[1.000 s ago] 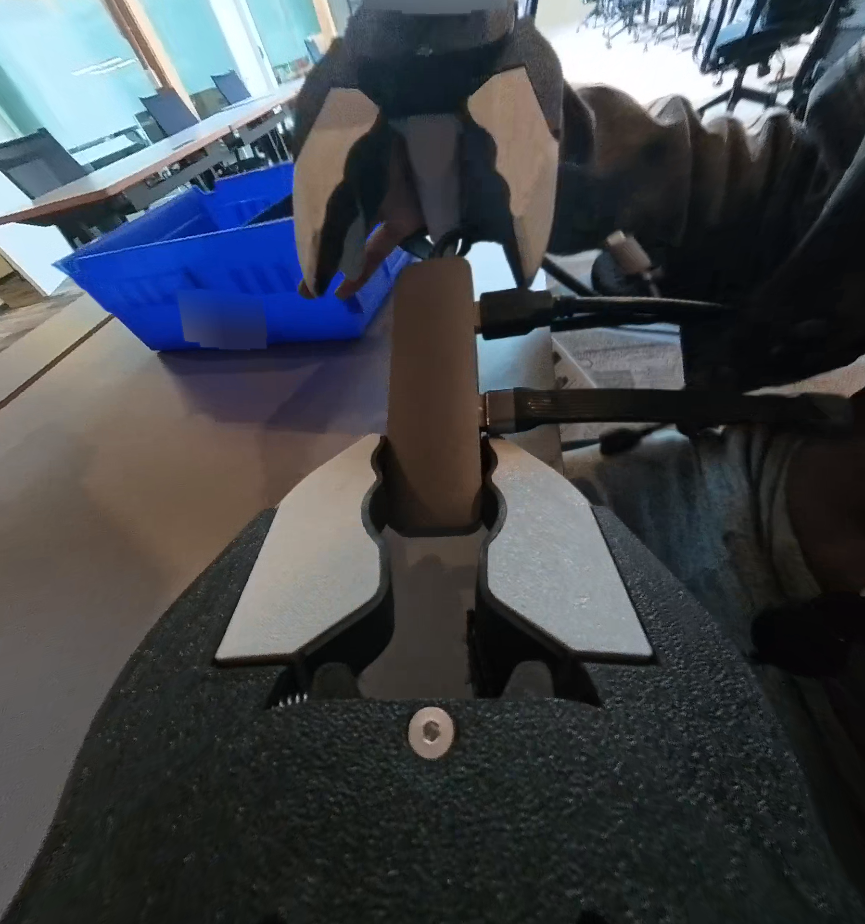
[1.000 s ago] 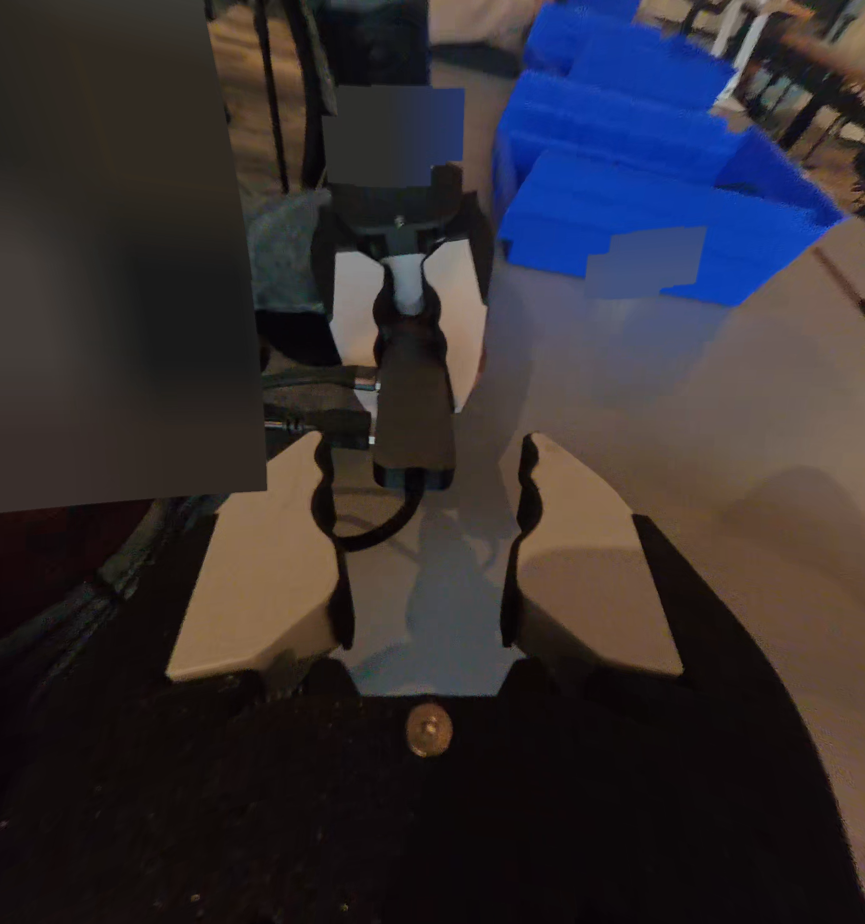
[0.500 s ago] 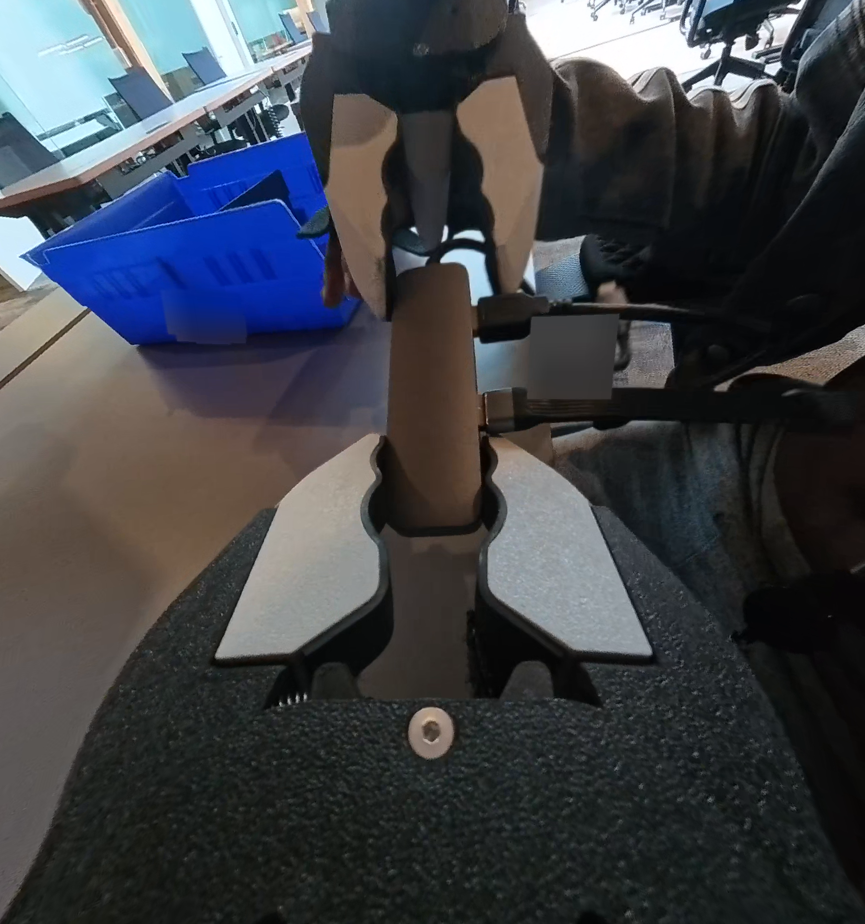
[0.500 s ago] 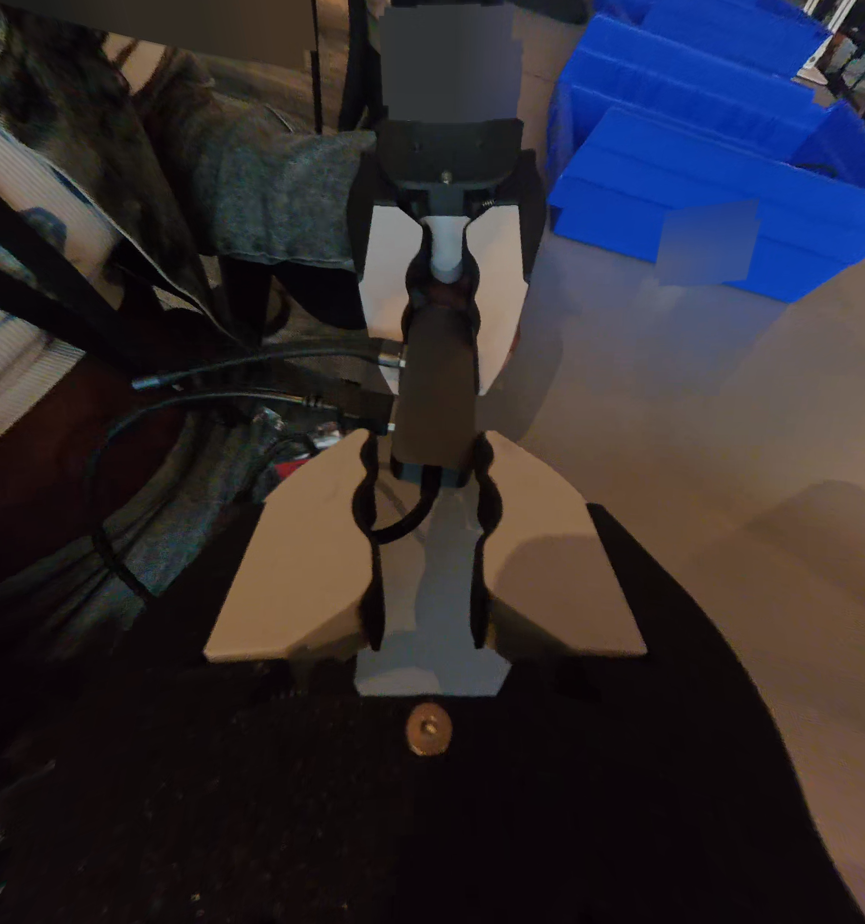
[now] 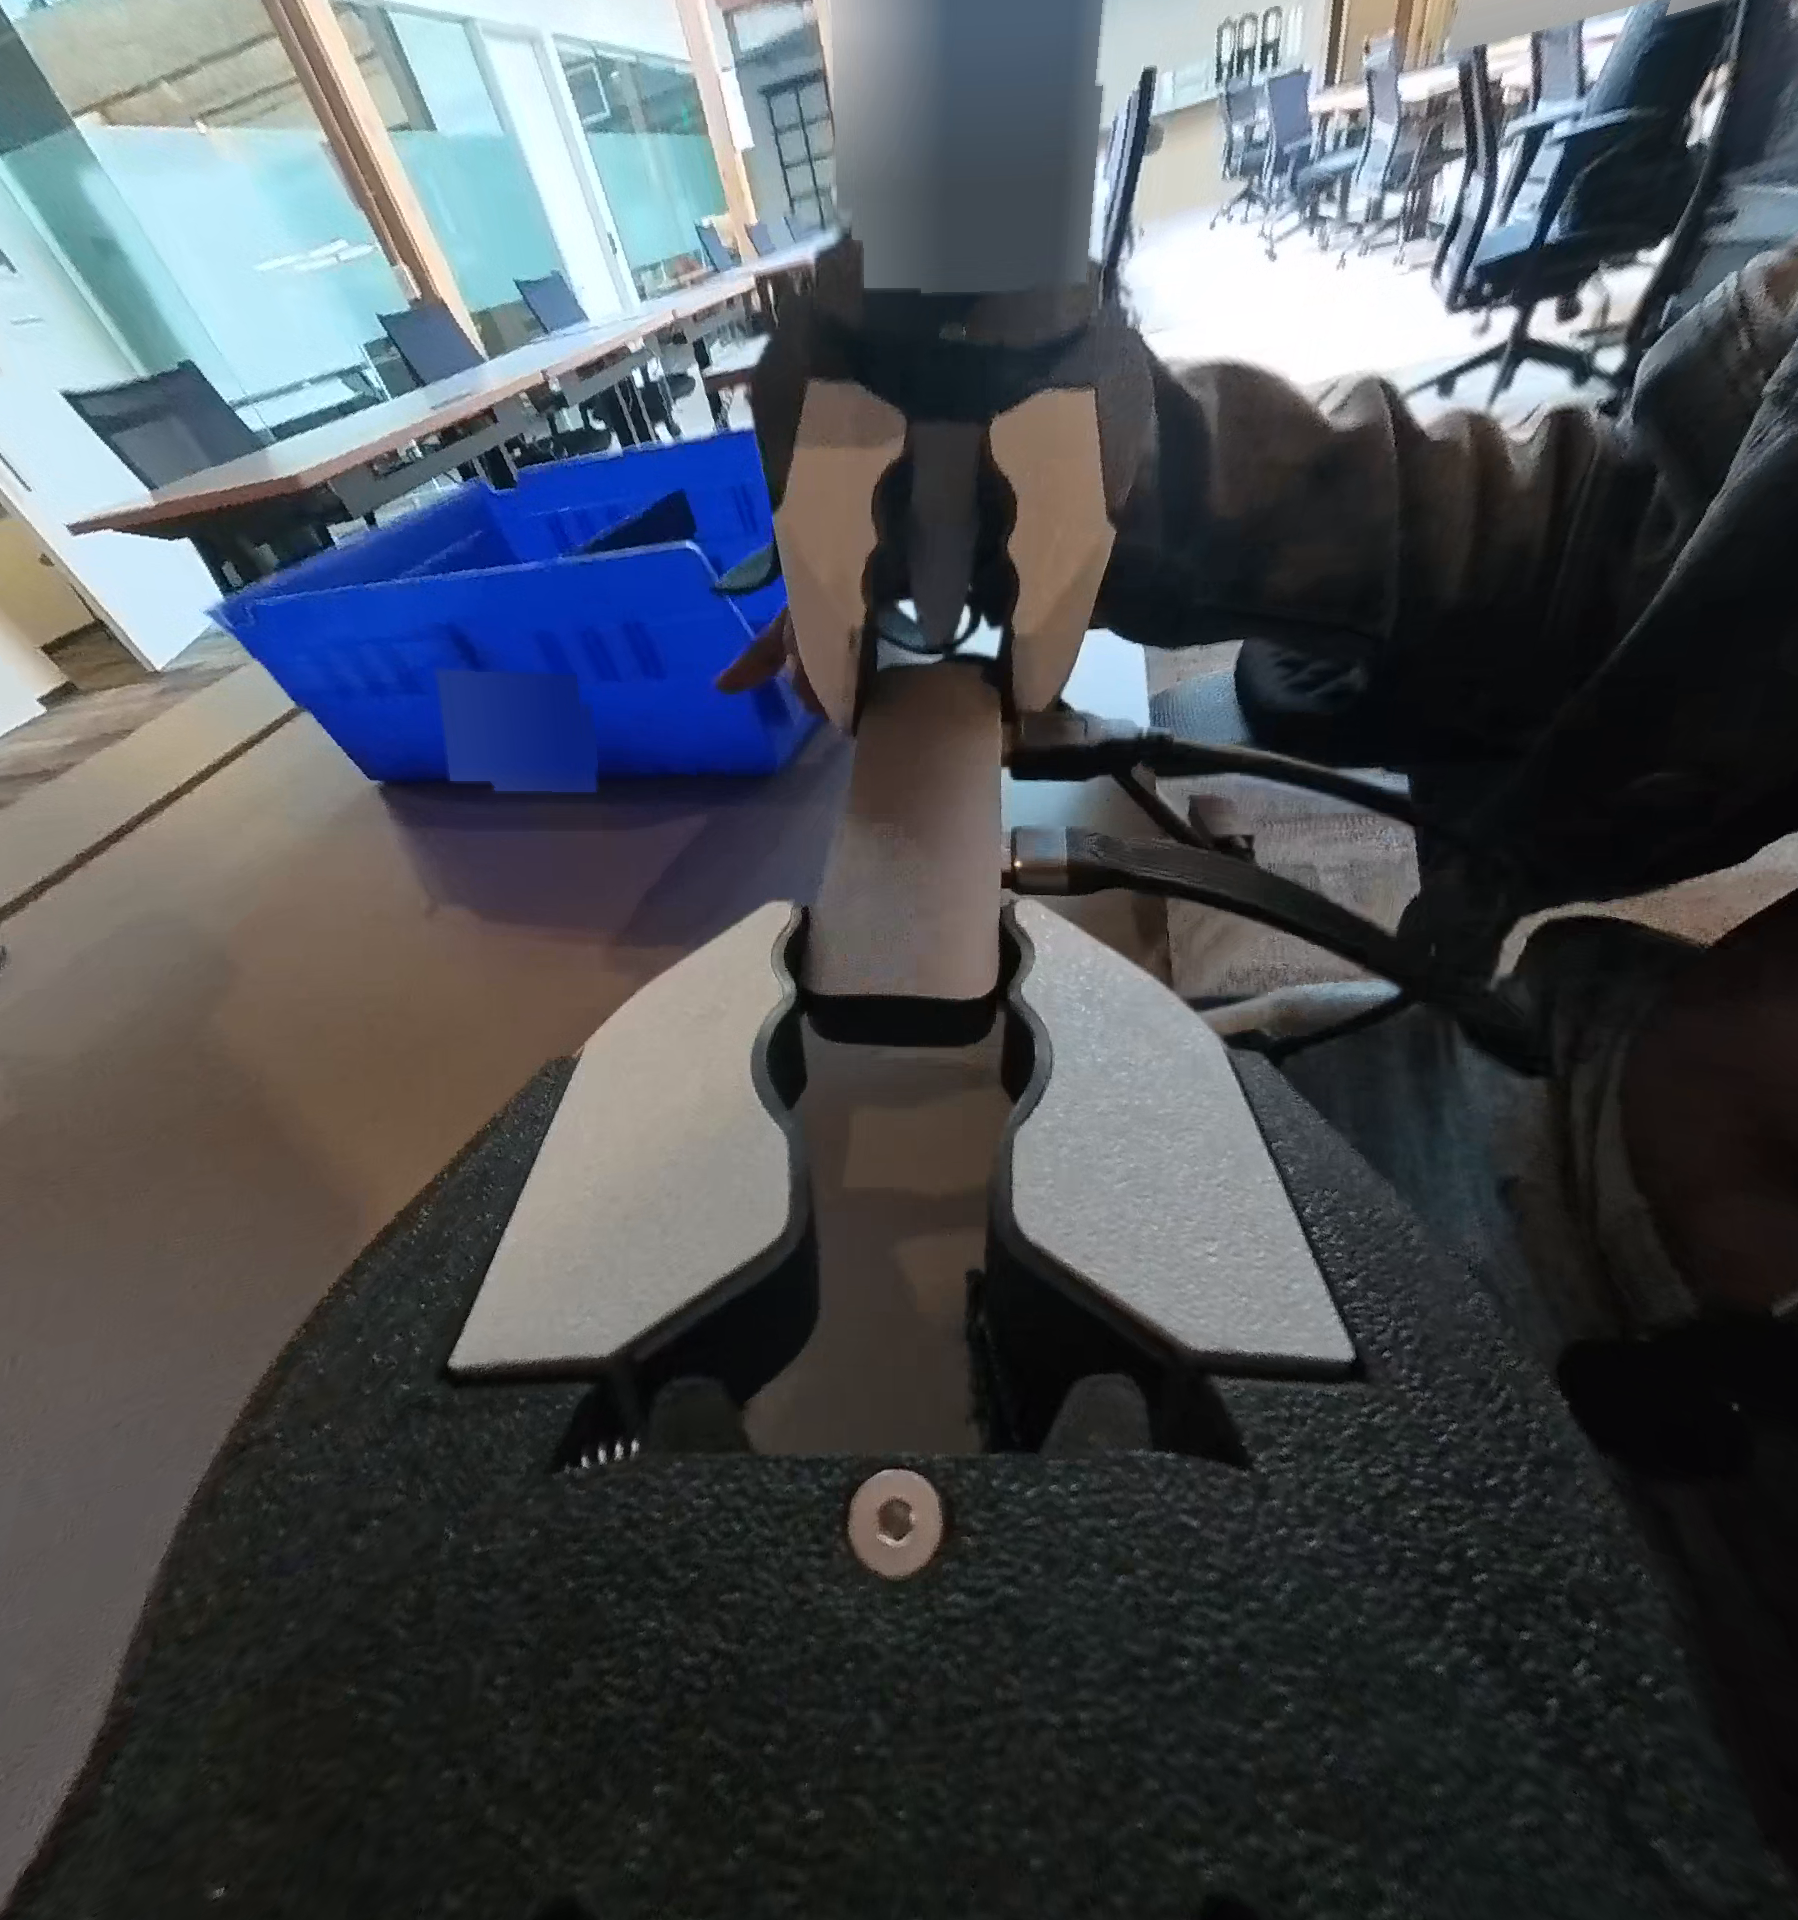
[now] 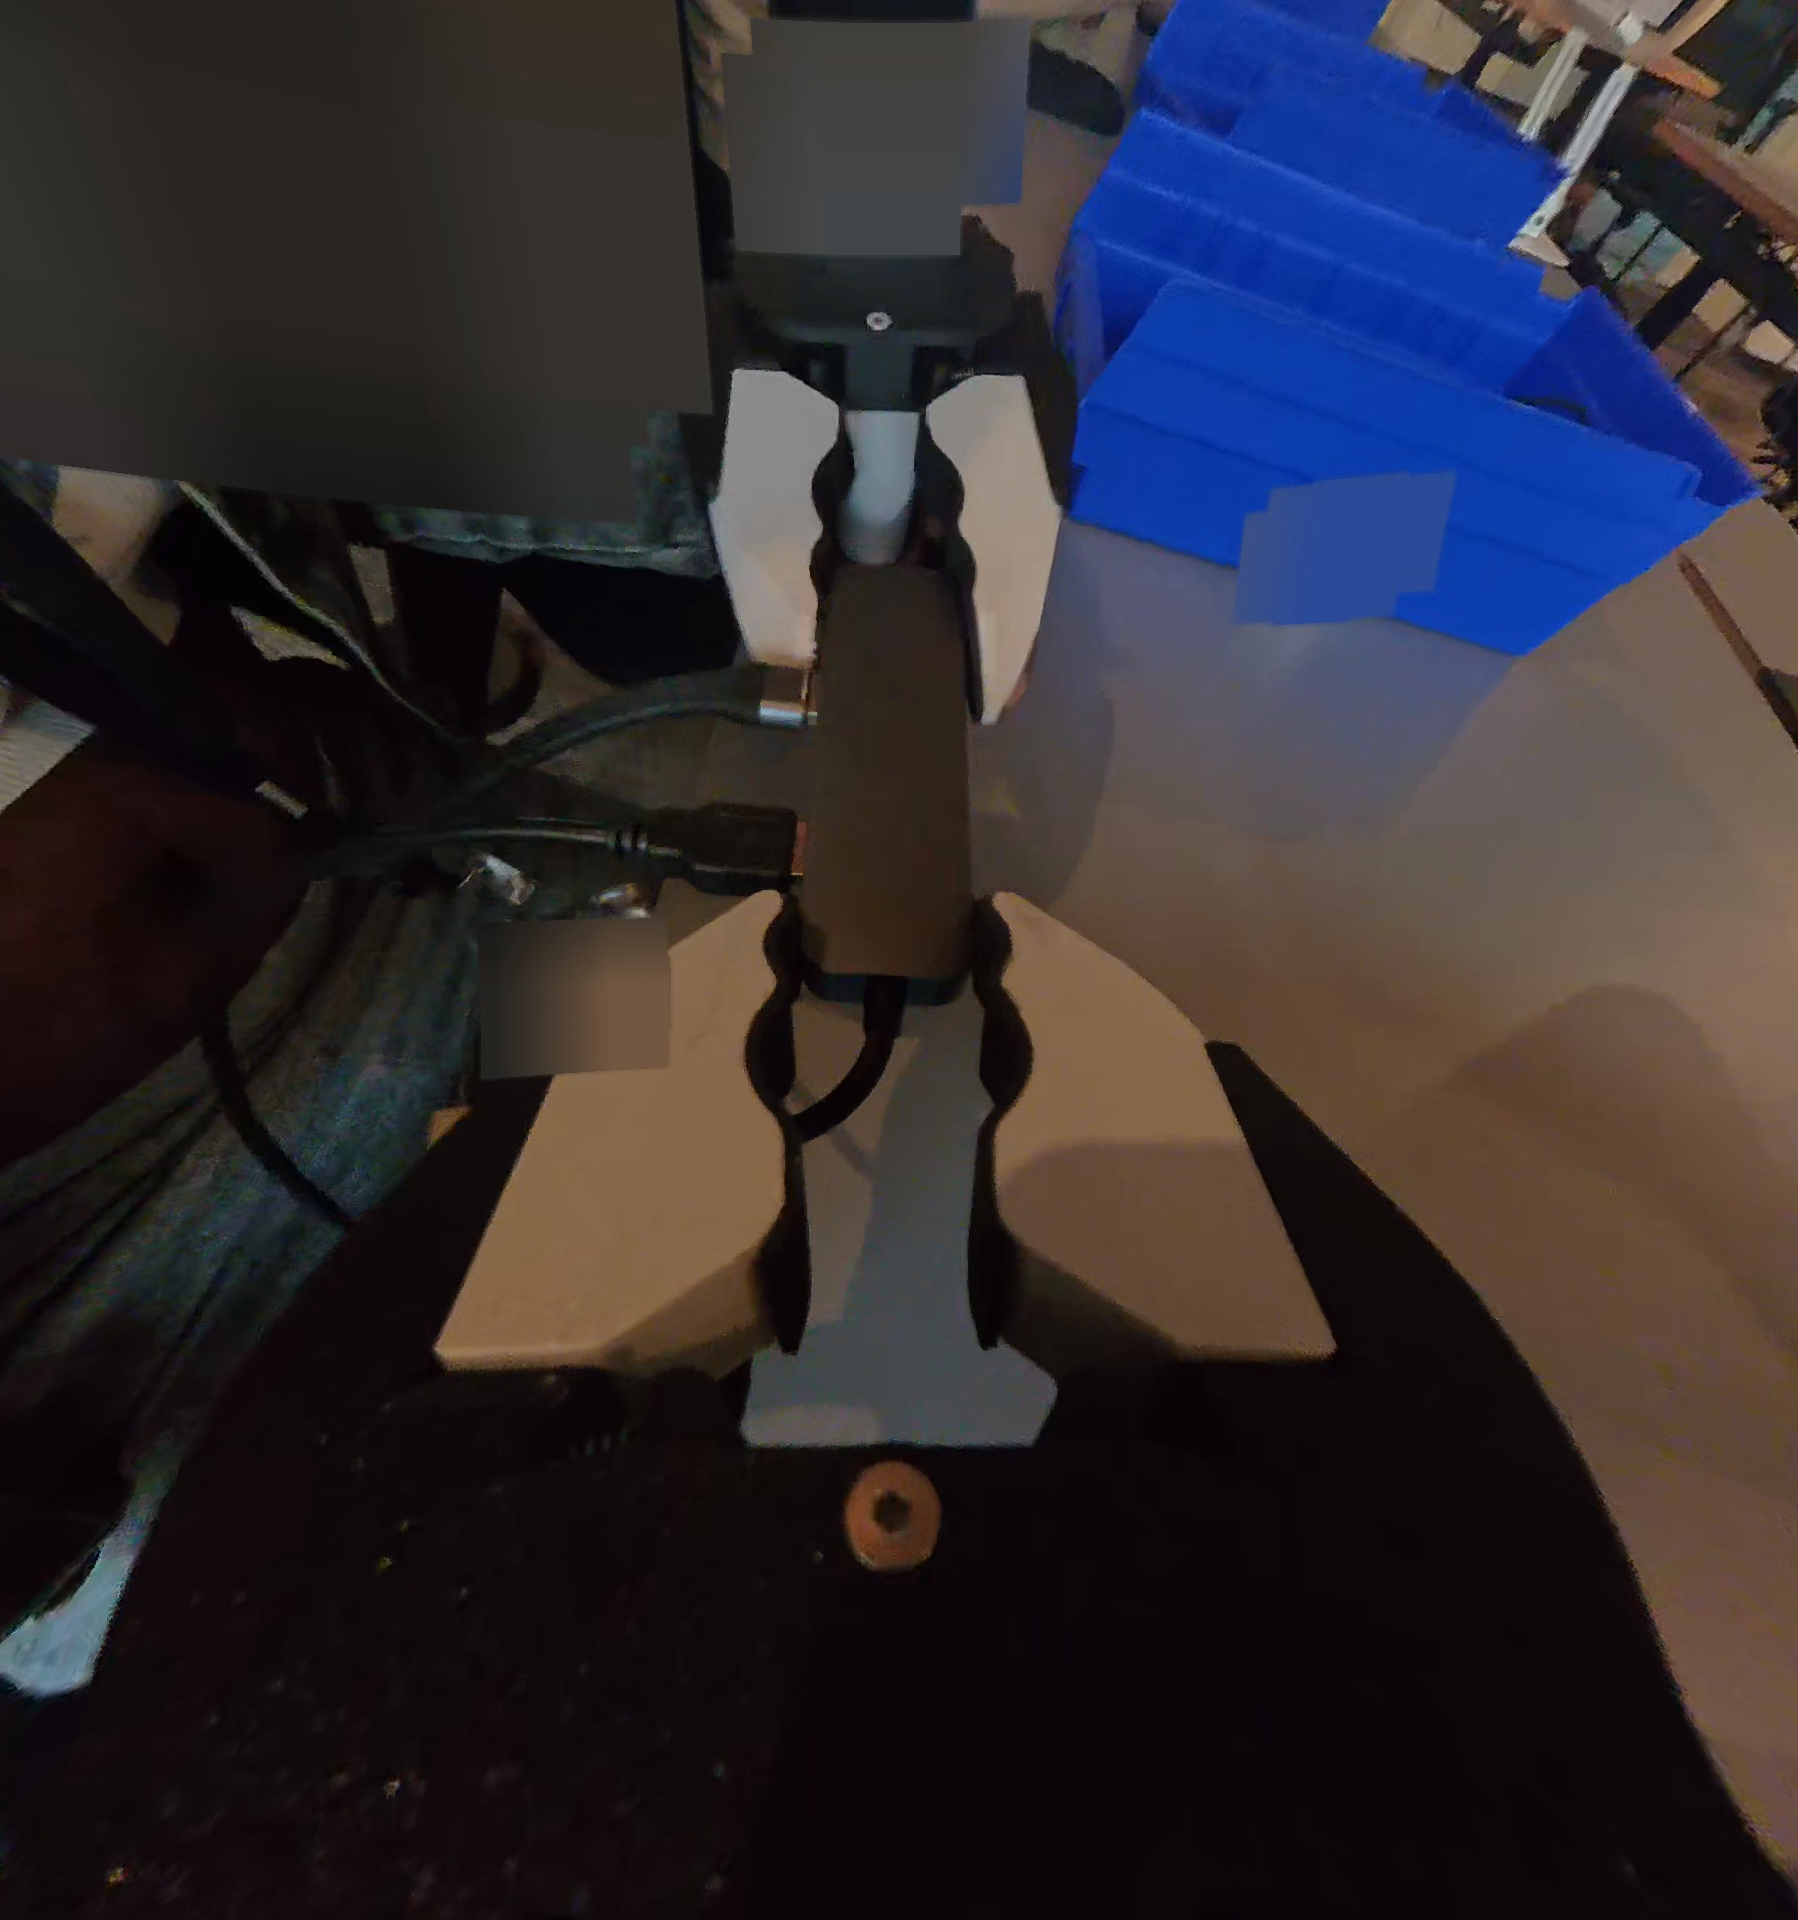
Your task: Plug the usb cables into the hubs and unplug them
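A grey USB hub is held level above the brown table, gripped at both ends. My left gripper is shut on its near end. My right gripper faces it and is shut on the far end. In the right wrist view my right gripper clamps the hub at the end where its own black lead comes out, and the left gripper holds the other end. Two cables are plugged into one side: a black-plug cable and a metal-plug cable.
Blue plastic bins stand on the table beyond the hub. The person's dark sleeve and lap fill the side where the cables hang off the table edge. Office chairs and long tables stand far behind. Left tips to right tips: about 6 cm.
My right gripper has come in from open and closed on the hub's lead end. The hub now sits shallower in my left gripper, at the fingertips. Both cables stay plugged in.
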The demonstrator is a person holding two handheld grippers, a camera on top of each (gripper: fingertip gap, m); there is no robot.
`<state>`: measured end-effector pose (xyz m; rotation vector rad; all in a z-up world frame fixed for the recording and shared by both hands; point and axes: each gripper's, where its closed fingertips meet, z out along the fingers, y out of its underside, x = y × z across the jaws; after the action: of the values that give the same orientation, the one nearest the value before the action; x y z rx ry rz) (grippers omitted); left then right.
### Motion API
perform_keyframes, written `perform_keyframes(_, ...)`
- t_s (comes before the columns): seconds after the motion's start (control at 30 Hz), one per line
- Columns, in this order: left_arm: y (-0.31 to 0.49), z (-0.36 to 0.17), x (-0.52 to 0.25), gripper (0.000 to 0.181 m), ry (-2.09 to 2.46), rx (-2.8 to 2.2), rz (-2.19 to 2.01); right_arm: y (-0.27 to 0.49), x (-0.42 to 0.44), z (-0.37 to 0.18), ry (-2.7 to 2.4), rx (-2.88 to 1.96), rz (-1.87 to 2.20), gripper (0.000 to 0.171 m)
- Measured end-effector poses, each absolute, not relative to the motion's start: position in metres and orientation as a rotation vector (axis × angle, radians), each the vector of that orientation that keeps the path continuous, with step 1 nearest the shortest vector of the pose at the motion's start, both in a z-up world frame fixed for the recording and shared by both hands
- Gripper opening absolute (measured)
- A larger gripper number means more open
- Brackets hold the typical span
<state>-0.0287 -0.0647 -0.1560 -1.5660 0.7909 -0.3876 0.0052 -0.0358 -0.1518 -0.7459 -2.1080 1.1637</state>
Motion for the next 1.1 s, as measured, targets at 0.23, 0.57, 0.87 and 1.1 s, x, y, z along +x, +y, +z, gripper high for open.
perform_keyframes(0.23,-0.061,-0.121,-0.072,0.034,0.526,-1.500,-0.348,-0.009,0.006,-0.078,-1.651,-0.715,1.322,0.065)
perform_keyframes(0.57,-0.117,-0.013,-0.250,0.034,-0.134,-1.255,0.123,0.042,0.053,-0.003,-1.257,-0.700,1.188,0.059)
perform_keyframes(0.87,-0.216,0.010,-0.390,0.034,-0.628,-1.094,0.825,0.046,0.078,0.023,-1.182,-0.665,1.067,0.055)
perform_keyframes(1.1,-0.194,-0.066,-0.413,0.034,-0.647,-1.382,0.908,0.045,0.072,0.017,-1.217,-0.681,1.021,0.055)
